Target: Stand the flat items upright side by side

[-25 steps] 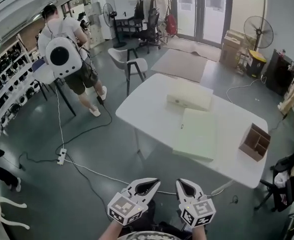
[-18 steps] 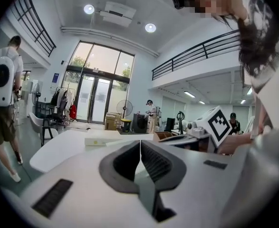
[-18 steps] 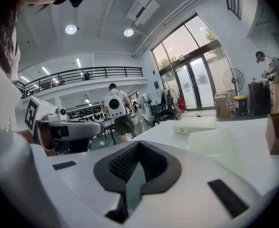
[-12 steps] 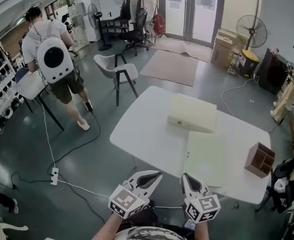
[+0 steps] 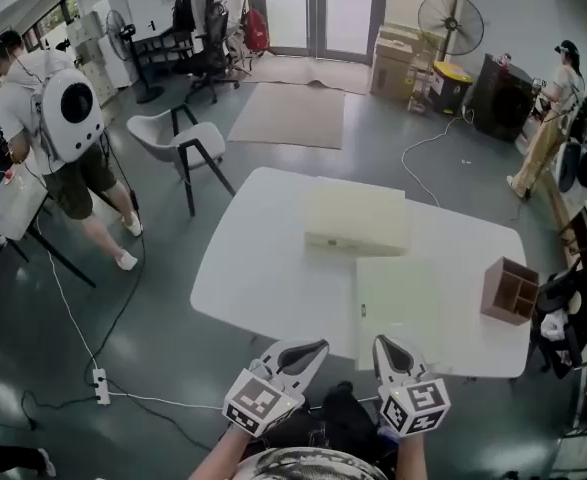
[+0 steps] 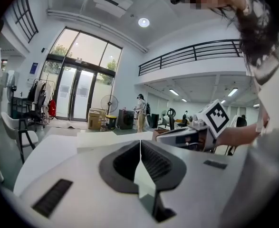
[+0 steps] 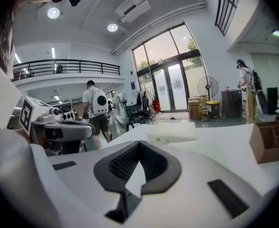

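Lying flat on the white table [image 5: 243, 268], two pale cream boxes look stiff, smooth and fairly light. I judge each is best taken by a long edge and tipped up, since the broad faces may slip. The nearer box [image 5: 395, 308] sits just ahead of the right gripper [image 5: 385, 346], and the farther box [image 5: 356, 218] lies close beyond it. A brown wooden organiser [image 5: 510, 290] stands to their right. The right gripper and the left gripper [image 5: 313, 348] are both clenched on nothing, at the table's near edge.

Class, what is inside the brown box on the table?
The brown box shows only dividers that split it into compartments, and these look empty. Its walls hide the compartment floors.
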